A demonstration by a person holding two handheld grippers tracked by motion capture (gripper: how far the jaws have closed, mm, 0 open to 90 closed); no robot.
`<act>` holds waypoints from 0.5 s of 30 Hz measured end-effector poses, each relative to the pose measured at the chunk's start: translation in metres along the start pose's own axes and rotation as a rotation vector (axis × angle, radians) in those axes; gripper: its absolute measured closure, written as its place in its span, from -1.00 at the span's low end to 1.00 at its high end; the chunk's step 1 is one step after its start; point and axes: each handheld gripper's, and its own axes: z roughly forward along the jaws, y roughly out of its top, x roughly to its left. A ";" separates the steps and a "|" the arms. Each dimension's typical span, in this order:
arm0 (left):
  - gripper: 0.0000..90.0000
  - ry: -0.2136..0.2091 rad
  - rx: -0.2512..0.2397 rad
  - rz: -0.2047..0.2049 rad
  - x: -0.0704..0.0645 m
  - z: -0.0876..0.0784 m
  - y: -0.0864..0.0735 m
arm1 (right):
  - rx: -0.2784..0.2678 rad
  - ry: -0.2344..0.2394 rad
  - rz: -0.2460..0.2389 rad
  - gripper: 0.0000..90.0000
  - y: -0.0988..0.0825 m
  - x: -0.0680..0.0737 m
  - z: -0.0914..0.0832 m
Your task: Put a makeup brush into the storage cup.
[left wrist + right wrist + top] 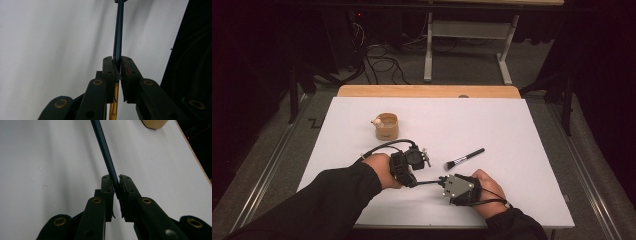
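Observation:
A thin dark blue stick (429, 181) spans the short gap between my two grippers, low over the white table sheet (512, 130). In the high view my left gripper (418, 182) comes in from the left and is shut on one end of the stick. Seen from the left gripper view, the stick (118, 30) runs straight up out of the closed left gripper (117, 60), and a gold-coloured part shows below the pads. My right gripper (441, 181) faces it and is shut on the other end. The right gripper view shows the stick (103, 142) leaning up-left out of the right gripper (115, 178).
A black-handled makeup brush (464, 157) lies on the sheet just beyond the right hand. A round wooden cup (387, 126) stands farther back on the left, and its edge (153, 123) shows at the top of the right gripper view. The wooden table edge (427, 91) runs along the back.

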 end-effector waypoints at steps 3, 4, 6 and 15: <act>0.81 0.004 -0.004 -0.002 0.001 -0.002 -0.001 | -0.002 0.005 -0.014 0.89 0.000 0.000 0.000; 0.81 0.006 -0.007 -0.005 0.002 -0.002 -0.001 | 0.001 0.002 -0.015 0.89 0.001 0.000 0.000; 0.79 0.009 -0.011 -0.010 0.003 -0.004 -0.001 | 0.001 0.005 -0.016 0.90 0.001 0.001 0.000; 0.75 0.026 -0.014 -0.017 0.005 -0.007 -0.002 | -0.002 0.028 -0.043 0.94 0.003 0.003 0.001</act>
